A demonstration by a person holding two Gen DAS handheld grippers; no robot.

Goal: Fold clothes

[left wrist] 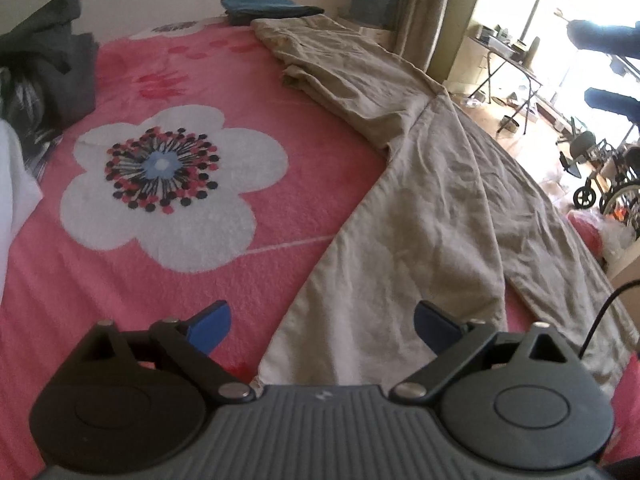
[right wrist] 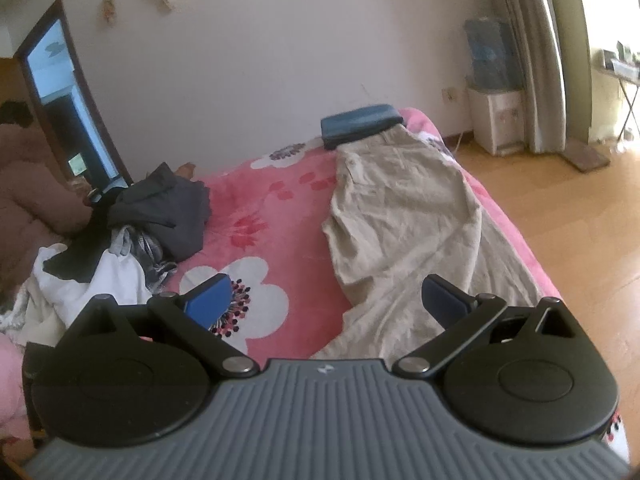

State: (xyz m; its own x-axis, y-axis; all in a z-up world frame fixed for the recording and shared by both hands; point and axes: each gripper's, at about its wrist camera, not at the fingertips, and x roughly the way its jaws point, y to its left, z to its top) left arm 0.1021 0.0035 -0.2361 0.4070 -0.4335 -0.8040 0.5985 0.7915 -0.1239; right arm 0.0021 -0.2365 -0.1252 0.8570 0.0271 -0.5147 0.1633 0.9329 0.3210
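your trousers (left wrist: 432, 184) lie spread along the bed's (left wrist: 280, 92) right edge, soft, light and floppy, both grippers' jaws wide and empty, so pinch hem or waistband, not loose middle.

one beige trousers (right wrist: 400, 216), one folded blue garment (right wrist: 360, 124), two grippers (left wrist: 322, 326) (right wrist: 326, 300)

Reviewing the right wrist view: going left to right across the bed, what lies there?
Crumpled white garment → heap of dark grey clothes → white flower on the pink blanket → spread-out beige trousers → wooden floor.
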